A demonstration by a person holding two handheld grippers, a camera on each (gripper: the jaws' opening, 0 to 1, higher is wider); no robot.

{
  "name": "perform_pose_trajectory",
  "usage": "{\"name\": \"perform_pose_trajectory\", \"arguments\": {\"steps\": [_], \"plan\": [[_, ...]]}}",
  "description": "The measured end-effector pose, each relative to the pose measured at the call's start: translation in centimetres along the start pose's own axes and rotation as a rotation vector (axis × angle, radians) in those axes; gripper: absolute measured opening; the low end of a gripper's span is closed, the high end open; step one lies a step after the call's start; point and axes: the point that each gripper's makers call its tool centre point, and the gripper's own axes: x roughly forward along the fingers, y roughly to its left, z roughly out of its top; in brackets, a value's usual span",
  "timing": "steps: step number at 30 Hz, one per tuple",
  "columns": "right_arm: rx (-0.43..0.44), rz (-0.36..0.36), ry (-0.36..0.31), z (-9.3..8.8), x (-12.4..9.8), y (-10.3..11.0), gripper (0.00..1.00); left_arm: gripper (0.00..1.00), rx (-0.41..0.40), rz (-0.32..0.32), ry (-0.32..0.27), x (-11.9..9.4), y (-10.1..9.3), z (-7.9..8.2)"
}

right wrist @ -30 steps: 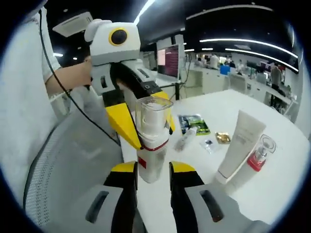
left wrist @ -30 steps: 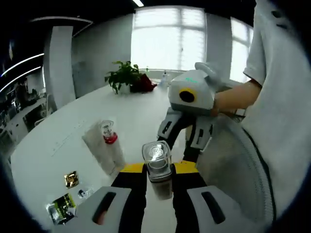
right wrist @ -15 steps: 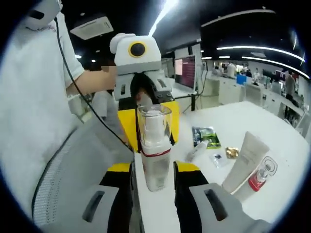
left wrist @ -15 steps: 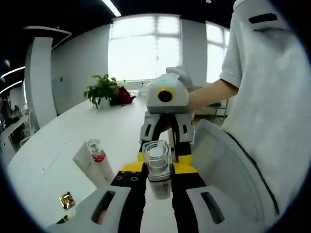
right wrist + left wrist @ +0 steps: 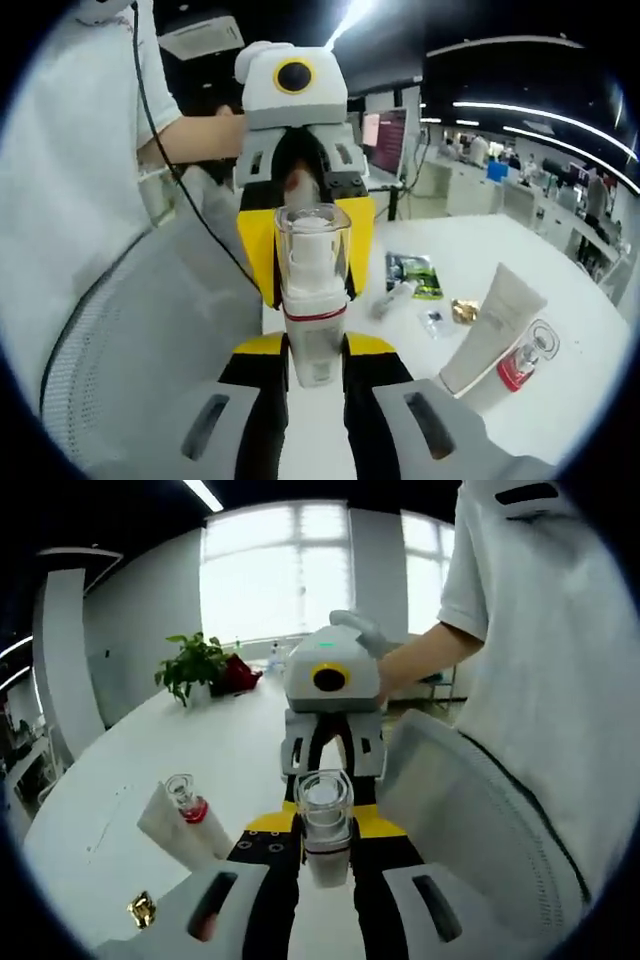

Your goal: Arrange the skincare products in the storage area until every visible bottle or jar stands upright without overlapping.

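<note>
A: Left gripper (image 5: 326, 852) and right gripper (image 5: 315, 362) both clamp the clear-capped bottle (image 5: 314, 290), upright above the table (image 5: 560, 390).

B: Unfinished, seemingly: the white tube (image 5: 485, 330) leans on the red-collared bottle (image 5: 522, 358); sachets (image 5: 412, 275) lie beyond.

On the worktop (image 5: 560, 400) the right gripper view shows one white tube (image 5: 492, 325), one small bottle with a red collar (image 5: 522, 357) leaning against it, one green packet (image 5: 412, 273), one gold packet (image 5: 464, 310), one small clear packet (image 5: 435, 320) and one slim vial (image 5: 390, 297). One clear-capped bottle (image 5: 314, 290) with a red band stands between two tools, the right tool (image 5: 315, 372) and the left tool (image 5: 305, 245). The left gripper view adds one potted plant (image 5: 190, 665).
</note>
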Motion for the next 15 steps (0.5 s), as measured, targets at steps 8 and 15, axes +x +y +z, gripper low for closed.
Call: {"name": "perform_pose_trajectory", "arguments": {"steps": [8,15], "plan": [[-0.014,-0.018,0.060,-3.0,0.5,-0.6,0.19,0.14,0.022,-0.014,0.045,2.1,0.1,-1.9],[-0.001,-0.033,0.105,-6.1,1.8,-1.2,0.19,0.14,-0.024,0.002,0.088,3.7,0.9,-4.7]]}}
